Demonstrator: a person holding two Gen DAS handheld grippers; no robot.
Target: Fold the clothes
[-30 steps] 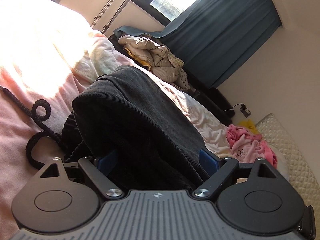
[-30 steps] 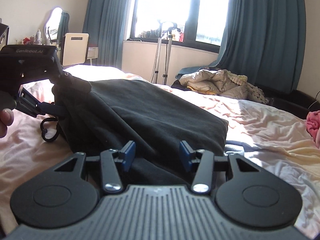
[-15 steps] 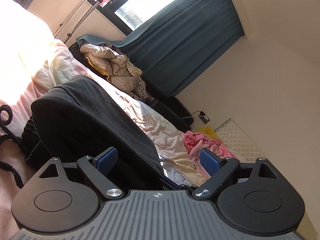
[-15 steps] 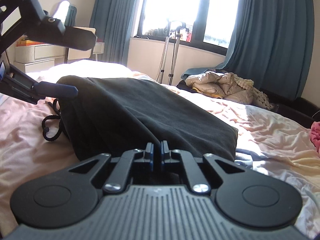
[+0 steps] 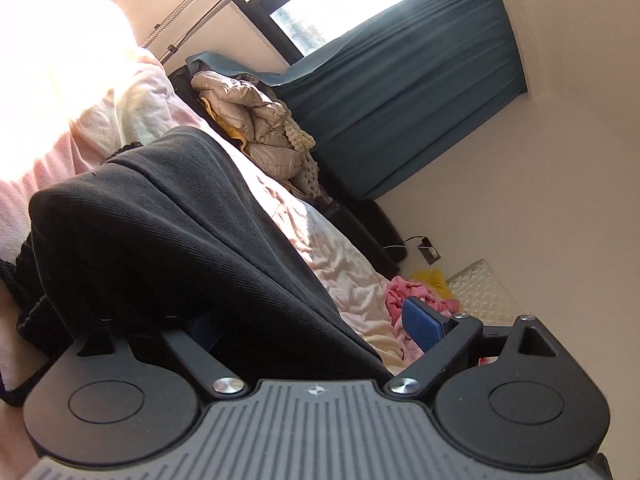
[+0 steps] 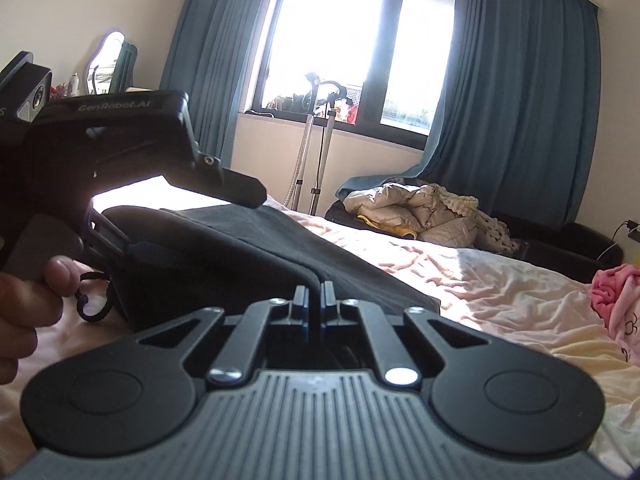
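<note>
A black garment (image 6: 240, 248) with a black drawstring (image 6: 90, 308) lies folded on the pink bed sheet (image 6: 480, 288). My right gripper (image 6: 314, 300) is shut on the garment's near edge, which rises into a ridge between the pads. In the left wrist view the same black garment (image 5: 180, 240) fills the middle. My left gripper (image 5: 312, 326) stands open: one finger is hidden beneath the cloth and the other, a blue pad (image 5: 424, 326), is bare. The right wrist view shows the left gripper (image 6: 192, 220) at the garment's left end, held by a hand (image 6: 32, 300).
A beige puffer jacket (image 6: 416, 216) lies on a dark case by the blue curtains (image 6: 520, 112). Pink clothing (image 6: 616, 292) sits at the bed's right side near a quilted white cushion (image 5: 480, 288). A metal stand (image 6: 320, 152) rises below the window.
The right gripper went from open to shut on the garment's near edge and raised it. The left gripper drew back, then pushed in with one finger under the cloth.
</note>
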